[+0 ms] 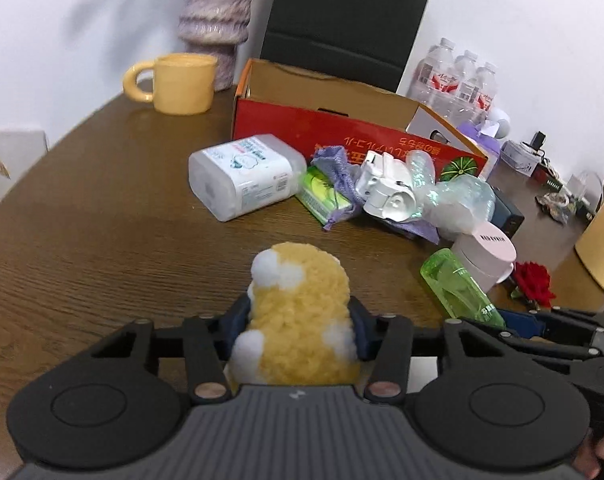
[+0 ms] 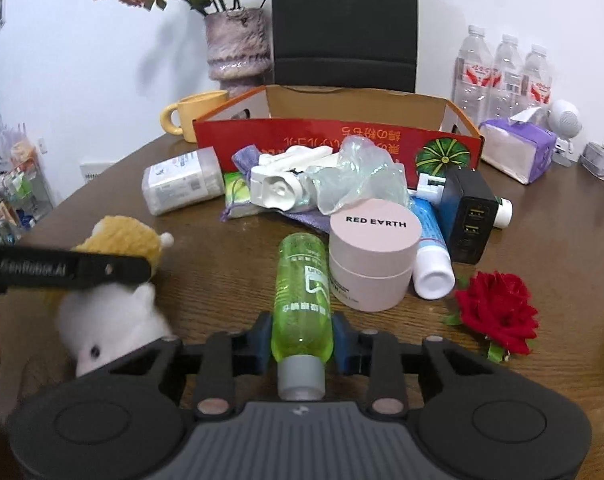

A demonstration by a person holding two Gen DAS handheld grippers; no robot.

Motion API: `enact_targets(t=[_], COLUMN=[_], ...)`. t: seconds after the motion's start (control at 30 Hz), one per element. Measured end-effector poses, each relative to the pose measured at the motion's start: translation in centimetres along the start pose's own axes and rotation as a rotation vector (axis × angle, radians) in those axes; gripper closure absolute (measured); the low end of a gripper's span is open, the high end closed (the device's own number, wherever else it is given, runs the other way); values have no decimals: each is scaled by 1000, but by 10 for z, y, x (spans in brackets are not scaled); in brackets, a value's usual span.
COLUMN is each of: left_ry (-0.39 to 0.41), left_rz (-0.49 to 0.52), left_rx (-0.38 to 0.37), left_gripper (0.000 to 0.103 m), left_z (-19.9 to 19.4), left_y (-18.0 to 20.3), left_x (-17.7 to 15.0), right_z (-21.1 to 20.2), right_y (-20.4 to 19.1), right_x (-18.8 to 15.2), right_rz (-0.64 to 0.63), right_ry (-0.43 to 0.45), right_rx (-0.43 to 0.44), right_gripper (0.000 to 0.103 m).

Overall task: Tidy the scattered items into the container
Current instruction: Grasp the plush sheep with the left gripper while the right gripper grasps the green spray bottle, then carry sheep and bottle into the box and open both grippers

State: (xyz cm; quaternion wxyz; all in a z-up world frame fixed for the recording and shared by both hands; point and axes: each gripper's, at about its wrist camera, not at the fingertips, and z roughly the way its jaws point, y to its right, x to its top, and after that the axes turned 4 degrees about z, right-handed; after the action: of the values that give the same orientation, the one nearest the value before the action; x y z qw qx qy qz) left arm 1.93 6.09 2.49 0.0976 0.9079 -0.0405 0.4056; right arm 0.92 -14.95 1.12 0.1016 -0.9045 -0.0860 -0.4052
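The fluffy yellow-and-white plush toy (image 1: 298, 312) is pinched in the left claw (image 1: 300, 320) just above the brown wood-grain bench (image 1: 102, 220); its underside is hidden. The clear green plastic bottle (image 2: 302, 296) is clamped by the right claw (image 2: 302, 340). The red open cardboard box (image 2: 341, 136) is fronted by clutter.

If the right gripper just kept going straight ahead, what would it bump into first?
The right gripper, shut on the green bottle, would likely push the bottle's far end into the purple cloth and white plastic gadget; depth is unclear.
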Motion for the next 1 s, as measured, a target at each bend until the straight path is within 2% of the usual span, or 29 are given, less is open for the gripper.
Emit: enact_targets(t=[0.17, 0.3, 0.63, 0.73, 0.83, 1.0], left_ry=[69, 96, 157, 189, 197, 209], left_rz=[33, 70, 56, 74, 92, 137], left_rx=[-46, -43, -79, -80, -64, 16], left_gripper=[54, 54, 54, 54, 54, 54], left_z=[-26, -33, -56, -57, -46, -12], left_y=[12, 20, 23, 23, 23, 23], left_x=[11, 26, 45, 67, 102, 171], right_z=[-29, -53, -74, -82, -76, -65], right_y=[-4, -4, -2, 2, 11, 26], right_x=[3, 13, 28, 48, 85, 145], right_rz=[-6, -12, -20, -11, 14, 56], right_ry=[60, 134, 168, 215, 240, 281], right_rx=[16, 28, 28, 29, 10, -21], right_gripper=[74, 74, 74, 74, 74, 74])
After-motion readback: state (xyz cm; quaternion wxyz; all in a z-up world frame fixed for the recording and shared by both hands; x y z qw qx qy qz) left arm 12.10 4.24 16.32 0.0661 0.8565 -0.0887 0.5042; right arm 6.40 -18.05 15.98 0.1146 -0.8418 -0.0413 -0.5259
